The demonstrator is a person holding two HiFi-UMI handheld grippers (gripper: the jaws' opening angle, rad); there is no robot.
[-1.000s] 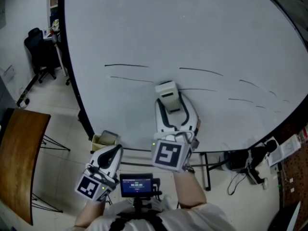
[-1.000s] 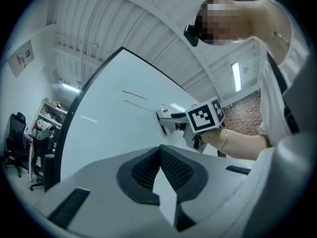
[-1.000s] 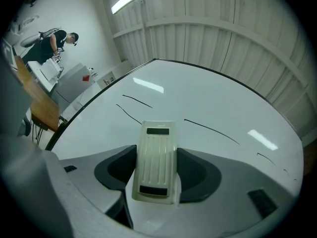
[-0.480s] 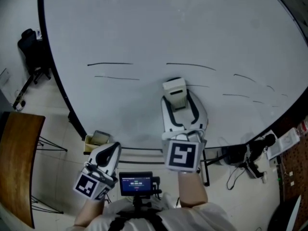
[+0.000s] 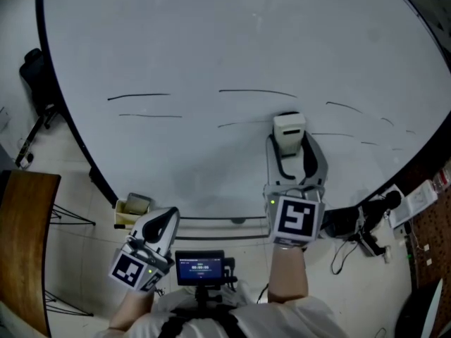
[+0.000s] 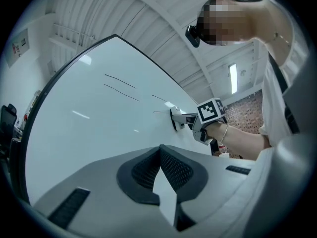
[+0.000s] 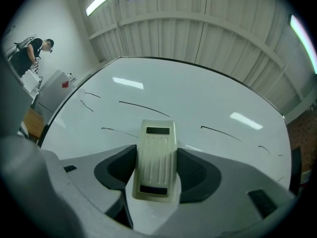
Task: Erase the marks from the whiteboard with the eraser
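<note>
**Whiteboard.** The large white whiteboard with a dark frame point(image 5: 211, 34) fills most of the head view. It stands upright before the person.

**Right gripper.** The right gripper point(image 5: 292, 150) is raised to the lower middle of the board. Its jaws are parted just enough to take the width of the cream, ribbed plastic block eraser point(image 5: 289, 127) and are closed against its two long sides. The grip looks square. The eraser's back faces the gripper's camera. In the left gripper view its wiping face appears flat against the board.

**Left gripper.** The left gripper point(image 5: 163, 220) hangs low by the person's body, well apart from the board. Its jaw tips meet, and nothing sits between them.

**Marks.** Thin black pen strokes point(image 5: 257, 91) run in two rough rows across the board.
- One pair lies at the far left.
- One long stroke lies above and to the left of the eraser.
- One short stroke point(image 5: 239, 124) lies just left of the eraser in the lower row.
- Several short strokes lie to the right, towards the board's edge.

The eraser sits in the lower row, between the short left stroke and the next one on the right.

**Assessment.** The step in hand is judged to be the wiping itself, partway along the lower row. Most strokes are not yet erased. The next move calls for:
- steady pressure into the board;
- the eraser's face held flat;
- a sideways sweep along the line of a stroke, then the same for the upper row.

The left gripper has no evident part in this.
</note>
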